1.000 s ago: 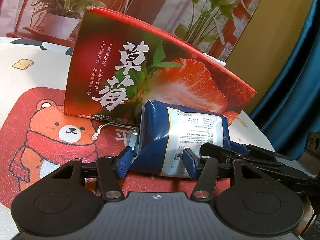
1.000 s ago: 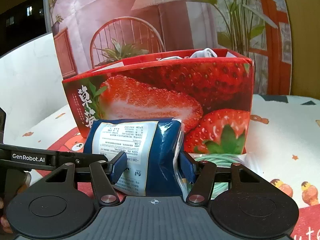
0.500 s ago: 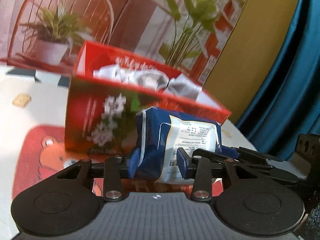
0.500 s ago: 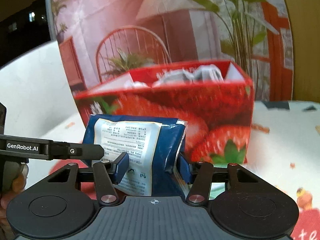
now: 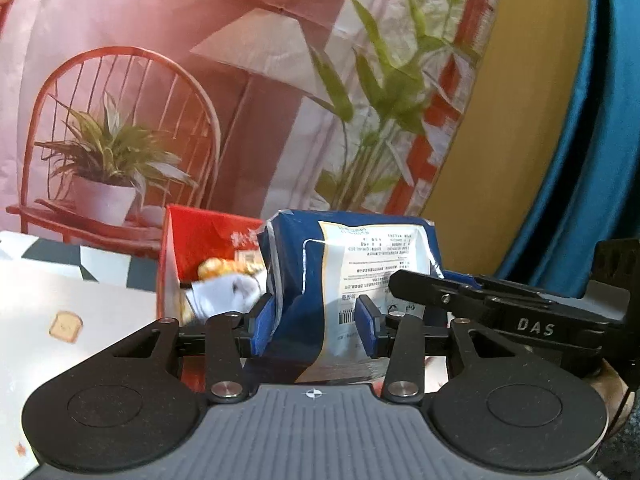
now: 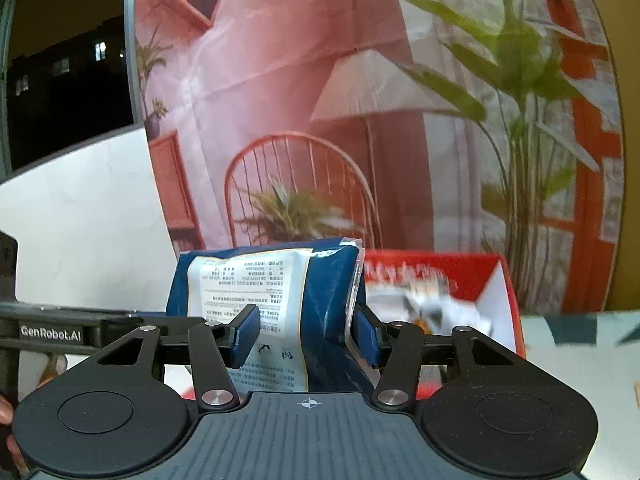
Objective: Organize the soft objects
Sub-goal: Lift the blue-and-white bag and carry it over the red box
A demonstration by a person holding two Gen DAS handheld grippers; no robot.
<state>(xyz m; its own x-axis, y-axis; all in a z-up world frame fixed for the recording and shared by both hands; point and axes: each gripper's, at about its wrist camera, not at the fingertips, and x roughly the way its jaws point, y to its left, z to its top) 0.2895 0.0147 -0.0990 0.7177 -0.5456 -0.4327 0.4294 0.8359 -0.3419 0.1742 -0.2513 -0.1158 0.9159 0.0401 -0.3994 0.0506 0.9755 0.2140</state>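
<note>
A blue soft pack with a white printed label point(image 5: 360, 264) hangs in the air, held from both ends. My left gripper point(image 5: 316, 328) is shut on its left end, the blue pads denting the wrapper. My right gripper point(image 6: 305, 334) is shut on the other end of the same pack point(image 6: 260, 276). Behind and below it stands the open red strawberry box point(image 5: 200, 236), with white and yellow soft things point(image 5: 224, 292) inside. In the right wrist view the box point(image 6: 496, 296) lies to the right of the pack.
A printed backdrop point(image 5: 160, 80) showing a chair, plants and a lamp stands close behind the box. The white patterned tablecloth point(image 5: 60, 312) spreads out at left. A teal curtain point(image 5: 592, 160) hangs at right. A black arm of the right tool point(image 5: 500, 312) crosses the left wrist view.
Both grippers have risen with the blue pack off the bear mat, their pads pressed tighter on it. The box has dropped lower in view, and its open top and contents now show.
</note>
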